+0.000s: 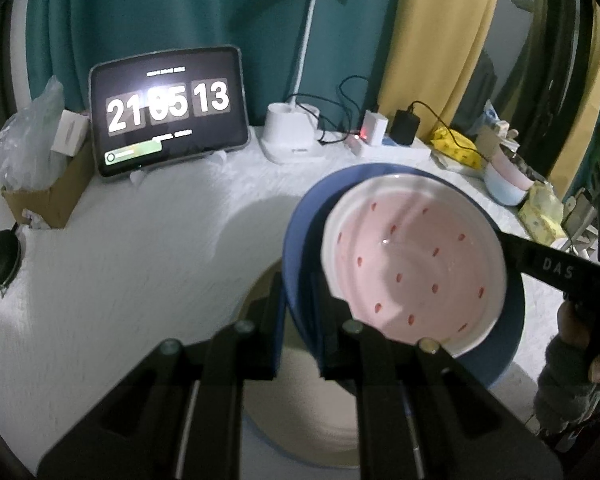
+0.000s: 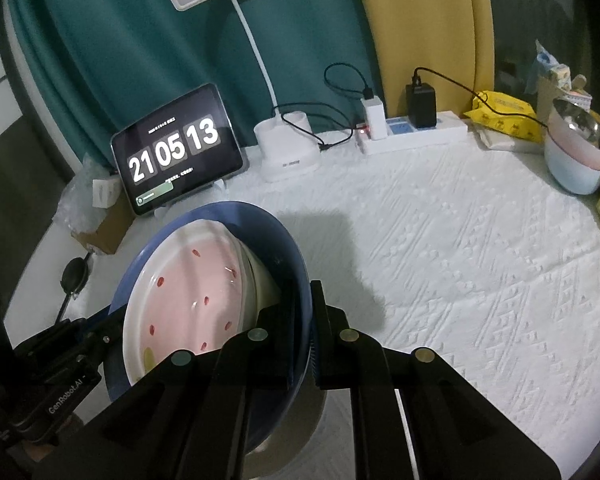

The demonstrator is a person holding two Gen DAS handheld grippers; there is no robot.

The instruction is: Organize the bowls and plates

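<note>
Two grippers are clamping opposite rims of the blue bowl (image 1: 300, 240): left gripper (image 1: 300, 344) near-left, right gripper (image 2: 302, 344) on the right, holding it tilted above the white tablecloth (image 2: 460, 260). Pink plate (image 1: 416, 264) is leaning loose inside; uneven tilting could slide it out.

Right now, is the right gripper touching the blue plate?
Touching. The right wrist view shows the right gripper with its jaws clamped on the rim of the blue plate, no gap visible.
</note>
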